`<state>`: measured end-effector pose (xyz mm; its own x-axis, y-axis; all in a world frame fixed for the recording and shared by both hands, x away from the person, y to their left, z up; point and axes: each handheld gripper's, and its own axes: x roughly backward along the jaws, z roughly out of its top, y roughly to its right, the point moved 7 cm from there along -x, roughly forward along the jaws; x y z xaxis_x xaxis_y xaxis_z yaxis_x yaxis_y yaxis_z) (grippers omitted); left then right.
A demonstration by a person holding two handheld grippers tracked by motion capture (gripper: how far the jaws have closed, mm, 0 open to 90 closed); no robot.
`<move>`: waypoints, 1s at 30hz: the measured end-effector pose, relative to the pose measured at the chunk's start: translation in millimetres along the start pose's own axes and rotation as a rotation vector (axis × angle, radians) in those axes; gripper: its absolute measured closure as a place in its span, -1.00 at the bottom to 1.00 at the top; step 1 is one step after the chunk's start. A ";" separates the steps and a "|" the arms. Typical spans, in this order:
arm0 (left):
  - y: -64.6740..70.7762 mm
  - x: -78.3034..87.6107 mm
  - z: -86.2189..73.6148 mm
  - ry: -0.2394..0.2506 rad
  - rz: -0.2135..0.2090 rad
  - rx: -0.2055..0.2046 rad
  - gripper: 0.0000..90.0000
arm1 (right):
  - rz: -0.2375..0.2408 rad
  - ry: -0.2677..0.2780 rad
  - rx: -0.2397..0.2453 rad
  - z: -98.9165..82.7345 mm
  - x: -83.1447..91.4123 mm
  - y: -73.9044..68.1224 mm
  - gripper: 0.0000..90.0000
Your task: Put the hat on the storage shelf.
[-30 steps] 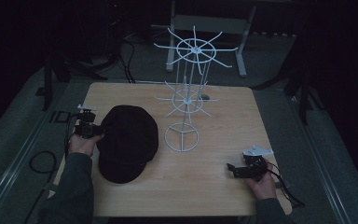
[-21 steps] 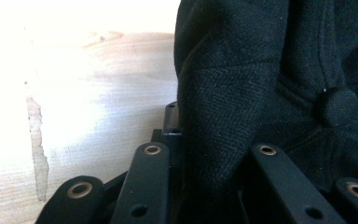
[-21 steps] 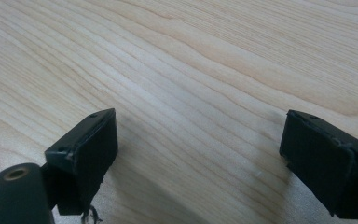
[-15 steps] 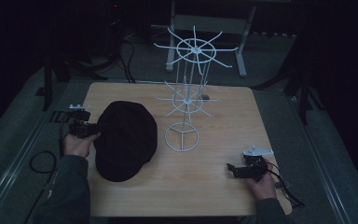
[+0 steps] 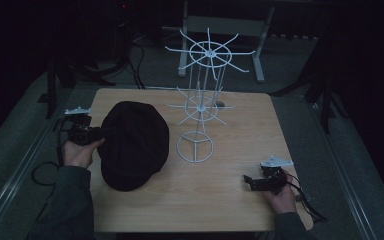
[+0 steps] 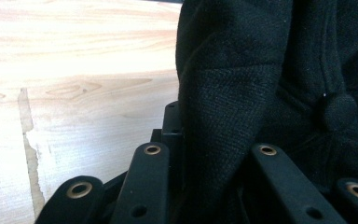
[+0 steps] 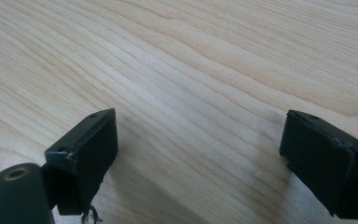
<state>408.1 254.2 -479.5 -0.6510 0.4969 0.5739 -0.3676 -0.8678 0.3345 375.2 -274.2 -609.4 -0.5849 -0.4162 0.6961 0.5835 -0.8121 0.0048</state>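
Observation:
A black cloth cap (image 5: 132,145) lies on the left half of the wooden table (image 5: 240,125), its left edge raised. My left gripper (image 5: 102,134) is shut on that edge, held by a hand at the table's left side. Up close, the cap's black fabric (image 6: 233,107) is pinched between the jaws, with its top button at the right. A white wire hat stand (image 5: 200,107) rises from the table's middle, just right of the cap. My right gripper (image 5: 249,181) rests near the front right corner, open, with bare wood between its fingers (image 7: 86,149).
The stand's round wire base (image 5: 195,148) sits beside the cap's right edge. Cables (image 5: 45,172) trail off the table's left side and the right gripper's cable (image 5: 307,202) off the front right. A metal frame (image 5: 220,25) stands on the dark floor behind the table.
My left gripper has risen and drawn slightly left, lifting the cap's left edge with it. The right gripper has stayed where it was.

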 end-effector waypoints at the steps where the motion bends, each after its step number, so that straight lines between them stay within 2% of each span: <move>1: 1.1 1.2 1.0 0.005 -0.002 -0.003 0.71 | 0.000 0.000 0.001 0.0 0.0 0.1 -0.75; 14: 10.5 17.0 11.7 0.045 -0.029 -0.037 0.71 | 0.000 0.000 0.003 0.0 0.0 0.2 -0.75; 30: 19.0 31.0 22.8 0.097 -0.069 -0.055 0.71 | -0.001 0.000 0.002 0.0 0.0 0.2 -0.75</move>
<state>396.1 253.3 -438.3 -0.6830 0.5547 0.4752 -0.4479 -0.8320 0.3274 375.3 -274.3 -609.4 -0.5855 -0.4159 0.6959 0.5843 -0.8115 0.0066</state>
